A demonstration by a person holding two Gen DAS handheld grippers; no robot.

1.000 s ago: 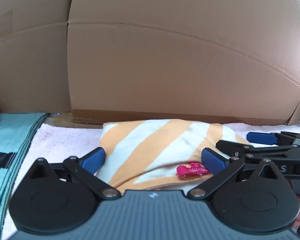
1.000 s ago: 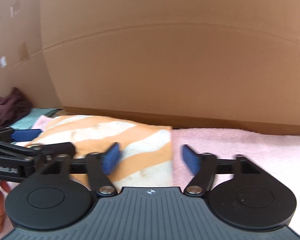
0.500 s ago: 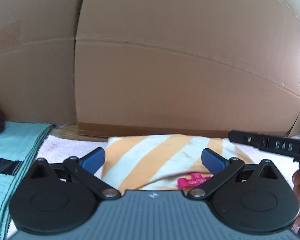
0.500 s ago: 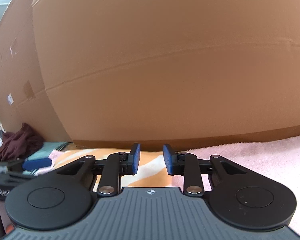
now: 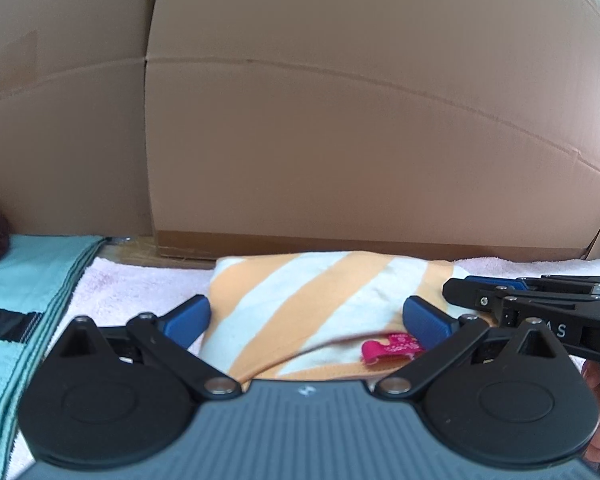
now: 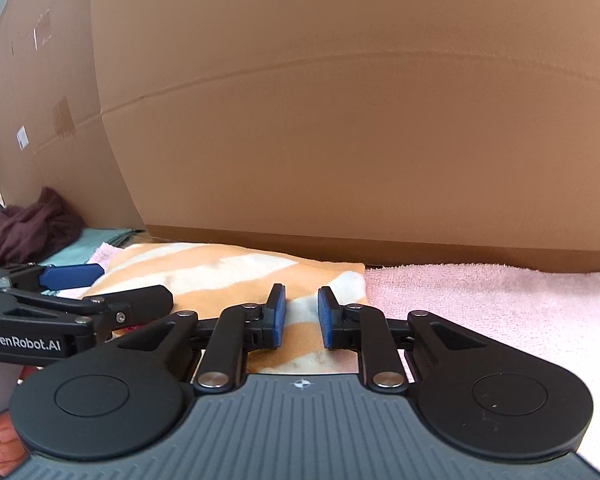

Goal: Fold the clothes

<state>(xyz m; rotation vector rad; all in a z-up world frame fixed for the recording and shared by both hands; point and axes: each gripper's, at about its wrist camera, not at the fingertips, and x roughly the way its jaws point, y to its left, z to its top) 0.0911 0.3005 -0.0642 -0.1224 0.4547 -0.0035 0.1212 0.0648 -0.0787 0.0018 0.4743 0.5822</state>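
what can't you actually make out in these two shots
- Near edge of the striped cloth: left wrist view, hidden behind the left gripper body.
- Print on the pink tag: left wrist view, too small.
- Whether the right gripper touches the cloth: unclear in either view; its pads are nearly closed.
- Dark clothes pile: right wrist view, cut off by the left edge.

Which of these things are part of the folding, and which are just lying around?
In the job: striped cloth, left gripper, right gripper, pink towel underneath.

Lying about: cardboard boxes, teal cloth, dark garment.
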